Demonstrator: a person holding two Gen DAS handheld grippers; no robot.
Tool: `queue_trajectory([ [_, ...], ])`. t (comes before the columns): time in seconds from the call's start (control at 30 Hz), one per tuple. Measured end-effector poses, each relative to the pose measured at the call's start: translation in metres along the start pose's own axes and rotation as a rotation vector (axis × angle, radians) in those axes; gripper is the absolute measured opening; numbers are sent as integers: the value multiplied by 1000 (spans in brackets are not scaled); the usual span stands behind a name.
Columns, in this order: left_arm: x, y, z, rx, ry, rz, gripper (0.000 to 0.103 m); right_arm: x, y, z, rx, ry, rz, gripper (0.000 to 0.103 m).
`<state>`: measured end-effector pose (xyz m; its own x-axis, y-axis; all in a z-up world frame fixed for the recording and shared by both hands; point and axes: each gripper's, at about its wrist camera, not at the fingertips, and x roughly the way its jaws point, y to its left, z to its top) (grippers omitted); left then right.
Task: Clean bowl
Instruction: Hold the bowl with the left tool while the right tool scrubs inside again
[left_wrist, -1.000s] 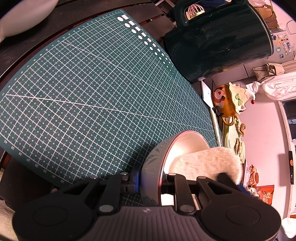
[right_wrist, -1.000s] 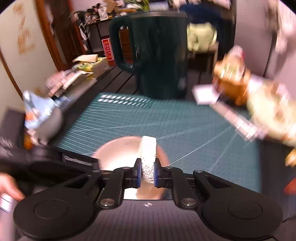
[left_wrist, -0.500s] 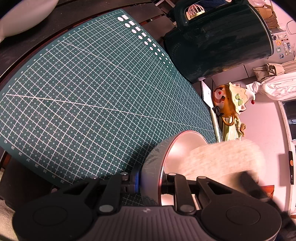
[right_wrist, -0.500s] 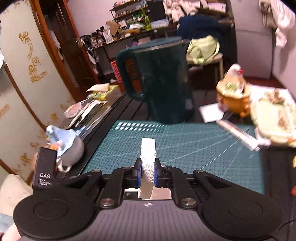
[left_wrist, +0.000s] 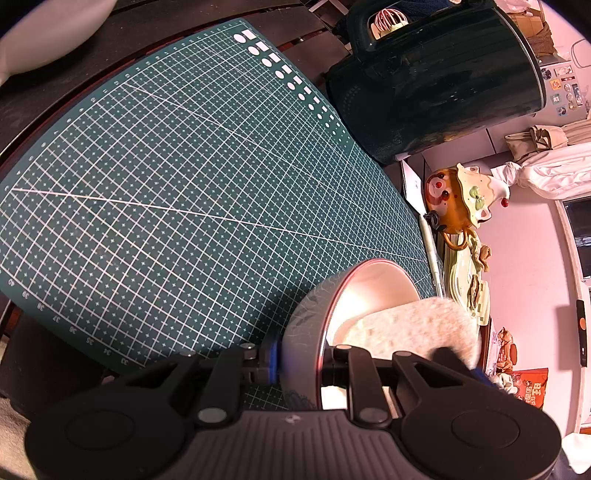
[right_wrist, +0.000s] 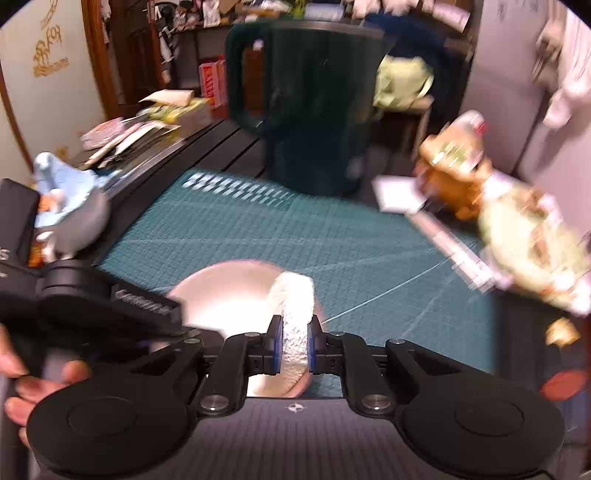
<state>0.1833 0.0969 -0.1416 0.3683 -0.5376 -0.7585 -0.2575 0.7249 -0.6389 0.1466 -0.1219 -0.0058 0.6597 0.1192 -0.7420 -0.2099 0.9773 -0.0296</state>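
A small bowl (left_wrist: 317, 325), grey outside and pale pink inside, is tilted over the green cutting mat (left_wrist: 166, 192). My left gripper (left_wrist: 299, 363) is shut on its rim, one finger outside the wall and one inside. A white sponge (left_wrist: 413, 325) sits inside the bowl. In the right wrist view my right gripper (right_wrist: 294, 343) is shut on the white sponge (right_wrist: 293, 314), which reaches down into the bowl (right_wrist: 225, 291). The left gripper's body (right_wrist: 92, 306) and a hand (right_wrist: 22, 376) show at the left. This view is blurred by motion.
A large dark green jug (left_wrist: 436, 77) stands at the mat's far edge. Right of the mat are a ceramic figurine (left_wrist: 458, 199), a pale green dish (left_wrist: 465, 273) and a long ruler (right_wrist: 454, 247). A grey cup with a blue cloth (right_wrist: 70, 206) stands left of the mat.
The sponge swept up and out to the bowl's right half a second ago, then came back down into the bowl. The bowl and my left gripper kept still.
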Motion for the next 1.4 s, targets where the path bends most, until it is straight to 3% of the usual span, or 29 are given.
queue_trajectory([
  [0.17,-1,5,-2,1,1,0,18,-24,-10,12,19,-96,1,12],
  [0.23,-2,7,-2,1,0,0,18,-33,-19,17,64,-99,66,12],
  [0.37,-1,-1,-2,0,0,0,18,-25,-29,18,147,-16,187,12],
  [0.57,7,4,0,-2,0,-1,18,11,-18,5,177,119,246,12],
  [0.83,6,-3,4,-2,1,-1,18,12,4,-3,9,89,53,11],
  [1.07,9,-8,4,-1,1,-1,18,-9,20,-1,-140,-34,-72,11],
  [1.23,8,-12,4,-1,1,0,18,-28,10,11,-121,-104,-103,11],
  [1.4,4,-20,7,-2,1,-1,18,-36,-1,16,-30,-107,-23,11],
])
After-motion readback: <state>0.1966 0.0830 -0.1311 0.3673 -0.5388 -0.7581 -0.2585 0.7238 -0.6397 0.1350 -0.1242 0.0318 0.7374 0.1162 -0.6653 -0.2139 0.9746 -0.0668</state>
